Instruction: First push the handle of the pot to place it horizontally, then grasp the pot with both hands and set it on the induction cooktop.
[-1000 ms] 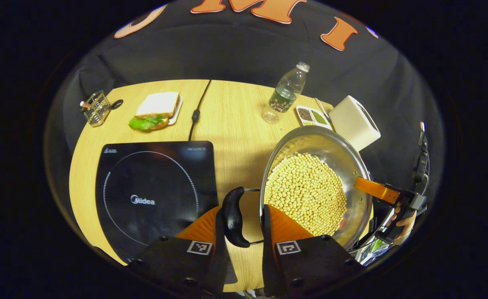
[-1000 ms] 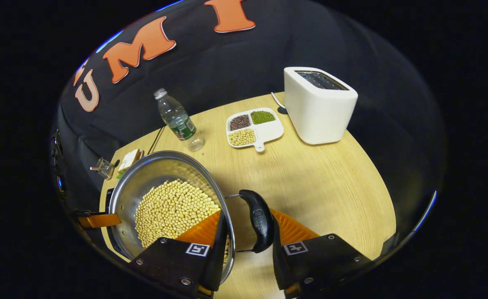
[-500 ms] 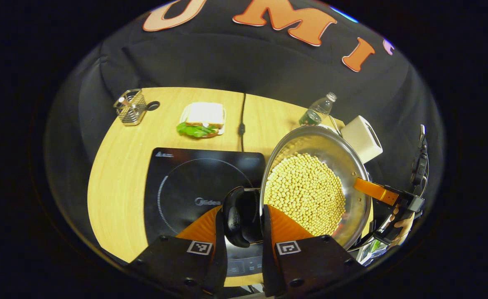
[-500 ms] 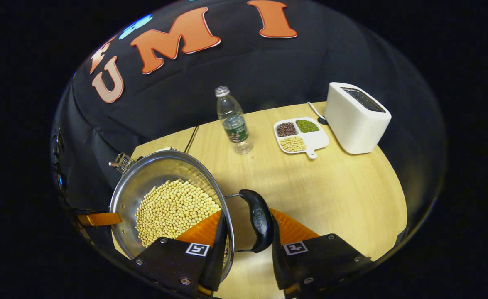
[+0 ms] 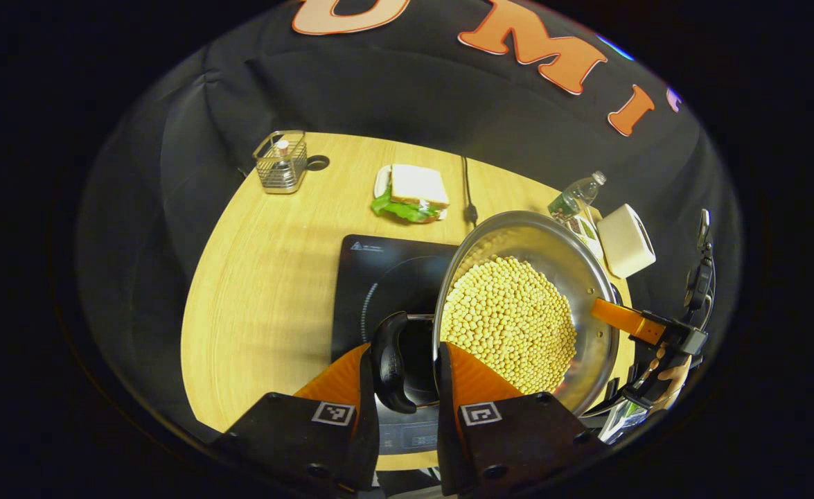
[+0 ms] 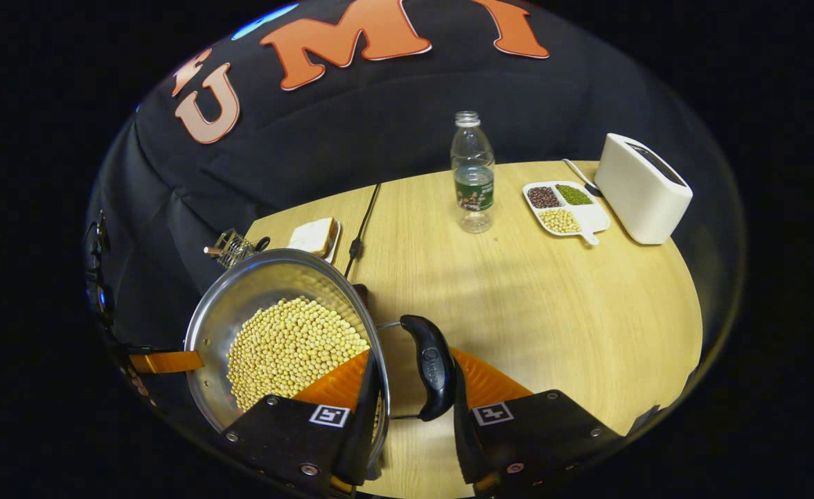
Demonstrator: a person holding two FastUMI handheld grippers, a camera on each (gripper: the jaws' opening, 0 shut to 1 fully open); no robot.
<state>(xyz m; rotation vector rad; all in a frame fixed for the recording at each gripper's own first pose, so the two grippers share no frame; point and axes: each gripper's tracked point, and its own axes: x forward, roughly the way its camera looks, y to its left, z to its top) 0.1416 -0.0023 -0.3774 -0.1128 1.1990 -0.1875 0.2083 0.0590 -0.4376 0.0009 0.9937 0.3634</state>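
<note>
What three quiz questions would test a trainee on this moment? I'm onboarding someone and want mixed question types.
1. True or false: the pot holds pale beans.
2. Which is each gripper shut on? A) the pot's rim B) a pot handle C) the bottle
3. Fill in: the left gripper holds the pot partly over the ______.

Key
1. True.
2. B: the left gripper grips the left handle, the right gripper the right handle.
3. Cooktop.
</note>
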